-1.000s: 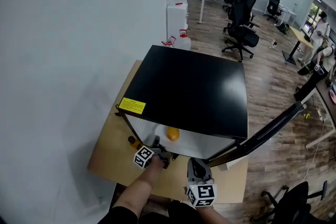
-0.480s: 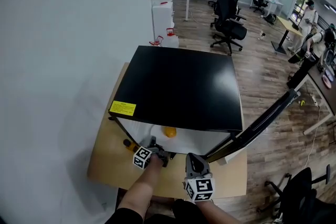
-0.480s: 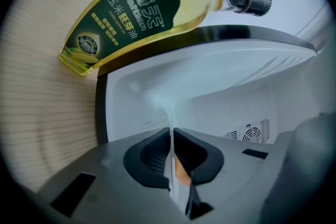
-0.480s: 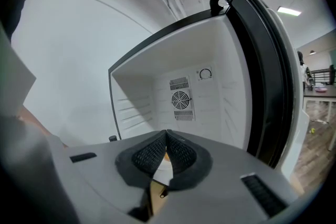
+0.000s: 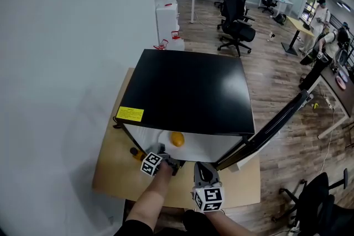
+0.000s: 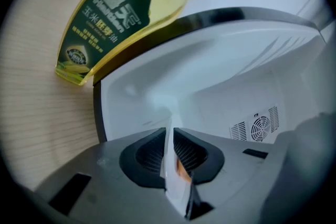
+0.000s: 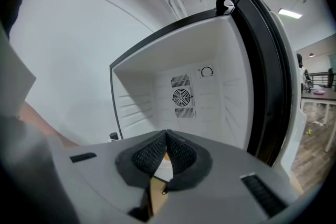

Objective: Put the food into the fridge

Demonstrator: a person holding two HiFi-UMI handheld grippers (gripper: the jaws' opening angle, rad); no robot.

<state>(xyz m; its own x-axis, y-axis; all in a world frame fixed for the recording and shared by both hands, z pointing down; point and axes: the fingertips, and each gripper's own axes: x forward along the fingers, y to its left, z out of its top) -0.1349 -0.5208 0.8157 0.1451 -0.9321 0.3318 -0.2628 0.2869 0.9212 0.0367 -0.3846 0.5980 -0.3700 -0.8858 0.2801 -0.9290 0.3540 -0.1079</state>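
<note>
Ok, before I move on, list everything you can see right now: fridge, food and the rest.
fridge: one, black outside and white inside, on the table
fridge door: one, black, swung open to the right
orange: one, orange, inside the fridge, left half
oil bottle: one, yellow oil with a dark green label, on the table left of the fridge
sticker: one, yellow, front left corner of the fridge top
table: one, light wood, under the fridge
office chairs: several, black, back of the room
left gripper: one, grey, jaws shut, empty, at the fridge opening
right gripper: one, grey, jaws shut, empty, facing the fridge interior
</note>
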